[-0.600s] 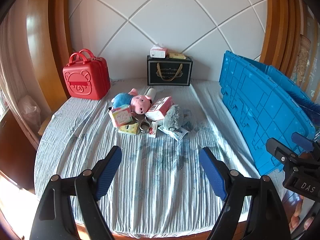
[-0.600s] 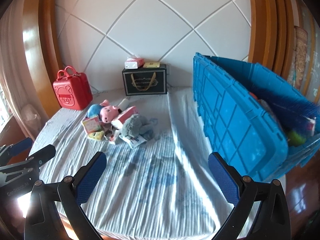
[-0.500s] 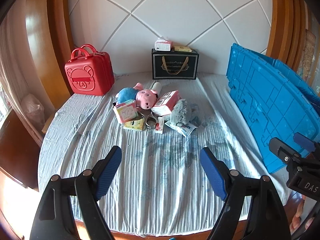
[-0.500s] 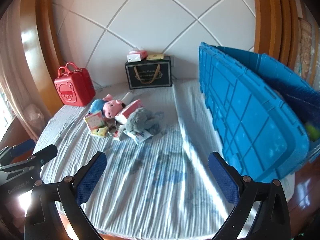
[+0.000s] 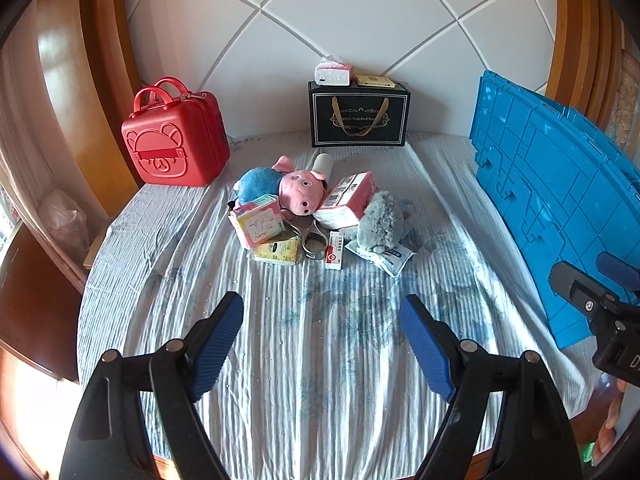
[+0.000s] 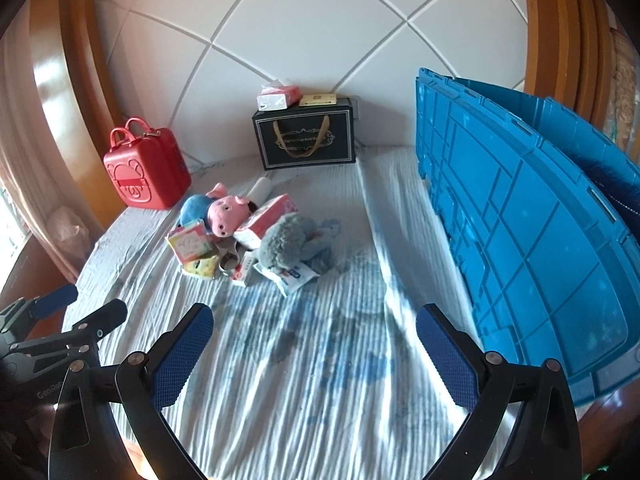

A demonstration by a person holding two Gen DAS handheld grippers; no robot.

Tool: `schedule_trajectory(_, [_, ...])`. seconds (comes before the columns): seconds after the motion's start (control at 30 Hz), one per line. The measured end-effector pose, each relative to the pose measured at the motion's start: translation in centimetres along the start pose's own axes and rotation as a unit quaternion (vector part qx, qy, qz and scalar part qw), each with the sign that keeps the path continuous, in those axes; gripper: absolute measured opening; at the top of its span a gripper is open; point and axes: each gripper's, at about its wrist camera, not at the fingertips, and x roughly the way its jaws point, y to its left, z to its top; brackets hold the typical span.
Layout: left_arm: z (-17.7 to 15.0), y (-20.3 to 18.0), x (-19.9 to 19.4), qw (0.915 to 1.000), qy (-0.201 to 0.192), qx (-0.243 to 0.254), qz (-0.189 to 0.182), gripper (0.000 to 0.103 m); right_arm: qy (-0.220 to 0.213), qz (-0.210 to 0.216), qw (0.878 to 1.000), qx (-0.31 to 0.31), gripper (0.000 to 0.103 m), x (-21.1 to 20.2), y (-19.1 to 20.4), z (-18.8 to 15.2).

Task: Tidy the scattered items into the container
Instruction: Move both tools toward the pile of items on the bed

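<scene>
A pile of items lies mid-bed: a pink pig plush (image 5: 298, 192) (image 6: 226, 214), a grey plush (image 5: 380, 224) (image 6: 286, 246), a pink tissue pack (image 5: 348, 200) (image 6: 266, 218), a small pink box (image 5: 258, 226), a yellow pack (image 5: 278, 252), a small red-and-white box (image 5: 334, 256) and a white pouch (image 5: 382, 258). The blue crate (image 5: 560, 216) (image 6: 532, 240) stands at the right. My left gripper (image 5: 322, 340) is open and empty, well short of the pile. My right gripper (image 6: 314, 354) is open and empty, beside the crate.
A red bear case (image 5: 176, 148) stands at the back left. A black gift bag (image 5: 358, 120) stands against the headboard with a tissue pack (image 5: 334, 72) on top. The striped bedsheet (image 5: 320, 360) covers the bed. Wooden frame on both sides.
Both grippers have moved forward and tilted, so the pile and crate sit lower and closer in view. The crate's inside no longer shows in the right wrist view. Nothing was grasped.
</scene>
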Motion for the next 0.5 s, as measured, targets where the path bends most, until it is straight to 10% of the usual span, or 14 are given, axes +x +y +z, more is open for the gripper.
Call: schedule_trajectory(0.5, [1.9, 8.1, 14.6, 0.9966, 0.081, -0.005, -0.006, 0.080, 0.079, -0.036, 0.996, 0.019, 0.103, 11.7, 3.2, 2.0])
